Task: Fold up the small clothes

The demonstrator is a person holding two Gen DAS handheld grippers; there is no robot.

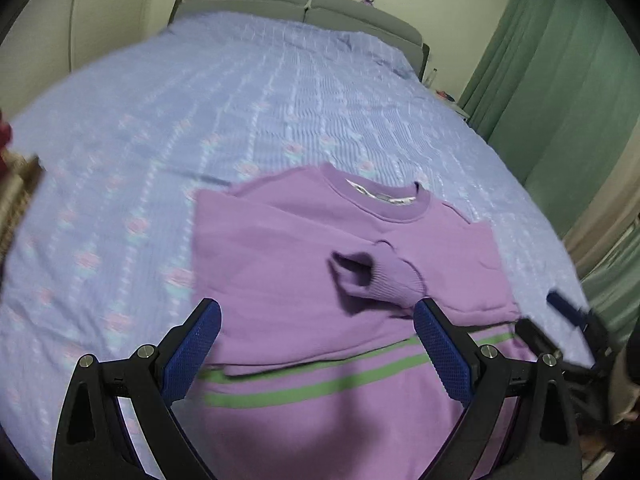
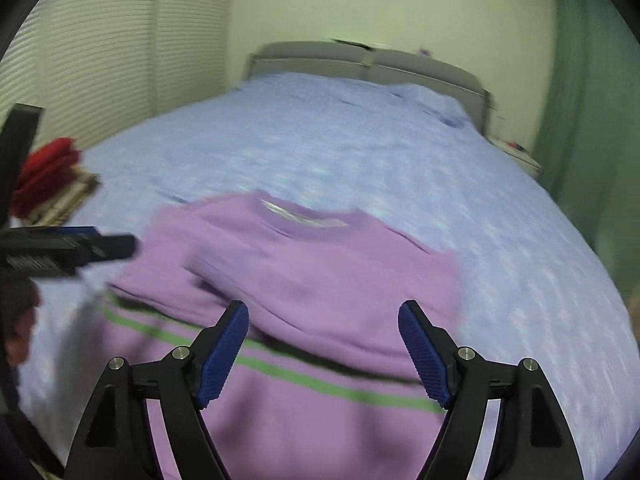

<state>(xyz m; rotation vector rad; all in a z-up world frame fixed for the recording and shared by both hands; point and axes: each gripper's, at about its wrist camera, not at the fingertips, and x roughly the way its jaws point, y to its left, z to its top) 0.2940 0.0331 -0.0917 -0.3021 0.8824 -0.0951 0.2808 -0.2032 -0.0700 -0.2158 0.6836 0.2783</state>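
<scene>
The left gripper (image 1: 316,312) and right gripper (image 2: 324,314), each with jaws spread and grasping nothing, hang over the striped hem of a purple sweater (image 1: 288,248). The sweater lies flat on the blue bedspread (image 1: 168,112), collar away, a ribbed cuff (image 1: 394,276) folded across its chest. Beyond: folded red clothes (image 2: 46,172), grey headboard (image 2: 360,62), green curtain (image 1: 560,80).

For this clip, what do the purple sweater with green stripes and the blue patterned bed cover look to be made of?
The purple sweater with green stripes looks like a soft matte knit, probably cotton or fleece: the turned cuff shows ribbing and the cloth creases softly. The blue patterned bed cover looks like a thin woven or quilted cotton with a puckered texture in rows; blur leaves the weave uncertain.
</scene>
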